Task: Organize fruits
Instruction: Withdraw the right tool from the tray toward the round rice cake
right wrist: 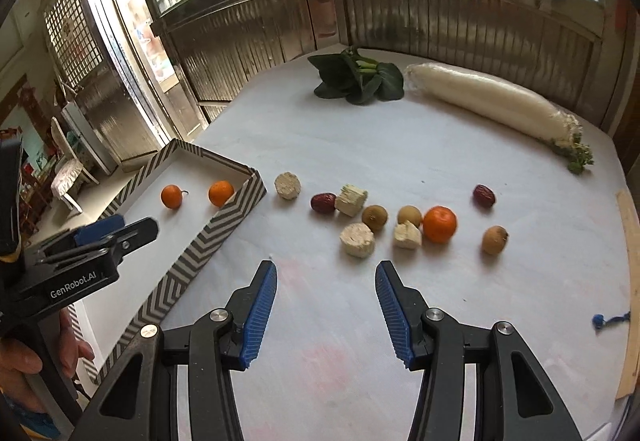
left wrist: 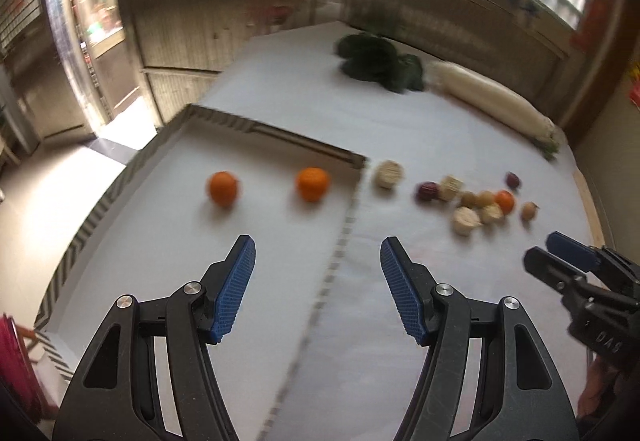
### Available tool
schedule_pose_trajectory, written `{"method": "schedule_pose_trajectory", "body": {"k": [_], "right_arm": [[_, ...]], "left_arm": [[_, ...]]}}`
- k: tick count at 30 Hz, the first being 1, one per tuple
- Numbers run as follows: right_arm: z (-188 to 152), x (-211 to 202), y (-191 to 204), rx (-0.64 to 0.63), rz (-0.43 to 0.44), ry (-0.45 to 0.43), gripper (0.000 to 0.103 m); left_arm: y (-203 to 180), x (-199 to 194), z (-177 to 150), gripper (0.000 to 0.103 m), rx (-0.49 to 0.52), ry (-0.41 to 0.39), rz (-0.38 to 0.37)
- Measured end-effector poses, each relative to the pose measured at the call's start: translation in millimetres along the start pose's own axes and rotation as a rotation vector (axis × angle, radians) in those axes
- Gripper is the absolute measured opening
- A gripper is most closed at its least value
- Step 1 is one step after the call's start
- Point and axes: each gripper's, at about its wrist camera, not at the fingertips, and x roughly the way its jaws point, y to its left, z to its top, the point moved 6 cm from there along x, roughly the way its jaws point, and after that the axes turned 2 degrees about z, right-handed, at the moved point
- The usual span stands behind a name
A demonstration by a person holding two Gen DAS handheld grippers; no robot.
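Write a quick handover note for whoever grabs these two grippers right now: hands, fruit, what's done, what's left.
Left gripper: open, empty, above the tray's right wall.
Right gripper: open, empty, over the table near the loose pile.
Done: two oranges in the tray.
Left: one orange, two red dates and three brown fruits on the table, among pale chunks.

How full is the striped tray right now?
Mostly empty: the striped tray holds just two oranges; a third orange sits outside.
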Motion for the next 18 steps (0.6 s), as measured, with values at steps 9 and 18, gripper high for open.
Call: {"method": "schedule_pose_trajectory", "body": {"k": [9,18], "right_arm": [[-17,-10,-24,0.054,-0.03,0.007,0.05],[-24,-15,-39,0.079,-0.039,0.01,0.05]], "left_arm": [[-47,11,-10,0.066,0.069,0.063,-0.062],[-72,48,-21,0.066,0.091,0.152,-0.122]]}}
